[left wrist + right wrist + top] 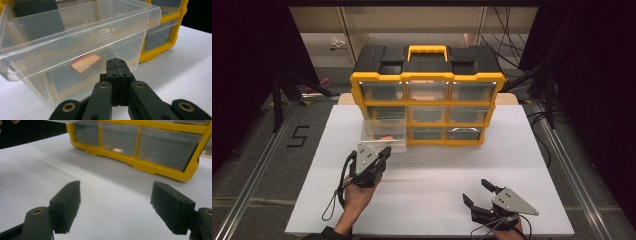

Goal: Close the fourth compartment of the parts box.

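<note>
A white surface (432,190) stands on a grey floor (257,165), on which the figure 5 (298,136) is marked in black tape. Metal rails (252,175) run along the floor on both sides of the surface. Black tripod legs (279,95) stand at the left, and more at the right among loose black cables (507,35). Behind, a pale low shelf (362,30) catches the light, while dark drapes (242,60) close off both sides.
</note>
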Demonstrator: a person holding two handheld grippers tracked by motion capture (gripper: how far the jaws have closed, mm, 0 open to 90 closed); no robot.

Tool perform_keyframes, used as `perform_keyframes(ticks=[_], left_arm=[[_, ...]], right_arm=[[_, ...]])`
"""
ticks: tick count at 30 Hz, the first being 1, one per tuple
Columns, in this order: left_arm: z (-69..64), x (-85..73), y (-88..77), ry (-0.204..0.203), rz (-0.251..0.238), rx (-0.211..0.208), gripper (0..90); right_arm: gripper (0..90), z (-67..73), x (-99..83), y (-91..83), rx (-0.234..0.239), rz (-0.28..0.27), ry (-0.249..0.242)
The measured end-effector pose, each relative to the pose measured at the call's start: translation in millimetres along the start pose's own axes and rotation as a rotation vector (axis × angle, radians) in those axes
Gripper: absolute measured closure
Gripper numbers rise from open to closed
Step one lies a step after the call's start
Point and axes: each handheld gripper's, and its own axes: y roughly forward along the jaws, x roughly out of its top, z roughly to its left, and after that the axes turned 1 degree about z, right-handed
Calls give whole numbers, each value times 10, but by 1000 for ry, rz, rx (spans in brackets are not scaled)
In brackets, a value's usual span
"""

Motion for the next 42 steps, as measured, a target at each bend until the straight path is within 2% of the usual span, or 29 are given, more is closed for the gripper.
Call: perform_keyframes(ticks=[9,24,42], left_arm=[[1,14,20,-1,-4,-2,900],[-11,29,46,21,-6,1,900],[-7,83,-8,50,-29,39,900]], right_arm=[[248,1,1,0,0,0,0],[248,3,2,2,0,-2,-1],[248,5,1,4,0,1,-1]])
